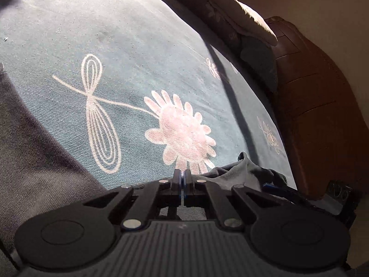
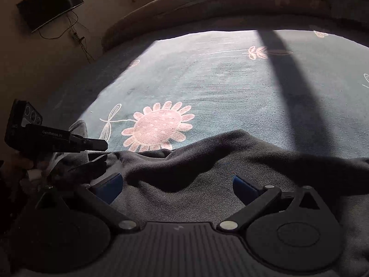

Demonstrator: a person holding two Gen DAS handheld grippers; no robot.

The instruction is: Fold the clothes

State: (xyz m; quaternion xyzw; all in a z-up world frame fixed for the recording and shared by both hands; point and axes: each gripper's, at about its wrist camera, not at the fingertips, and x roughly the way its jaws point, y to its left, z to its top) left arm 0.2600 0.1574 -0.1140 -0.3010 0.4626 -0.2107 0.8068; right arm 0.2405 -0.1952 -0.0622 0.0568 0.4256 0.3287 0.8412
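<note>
A dark grey garment (image 2: 207, 161) lies rumpled on the teal bedsheet (image 2: 219, 87), its far edge bunched into ridges. My right gripper (image 2: 177, 184) hovers low over it, open wide, with its blue pads (image 2: 110, 184) on either side of a fold and not touching it. My left gripper (image 1: 183, 179) is shut, and the garment's (image 1: 230, 173) bunched edge meets its tips. From the right wrist view the left gripper (image 2: 105, 145) sits at the cloth's left end, casting a shadow on it. More grey cloth (image 1: 34, 157) fills the left of the left wrist view.
The sheet carries a pink flower print (image 1: 184, 129) just beyond the garment. A brown padded headboard (image 1: 318, 115) and a pillow (image 1: 242, 16) border one side. A rolled quilt (image 2: 230, 2) lies along the far edge, and a wall-mounted screen (image 2: 50, 2) hangs beyond.
</note>
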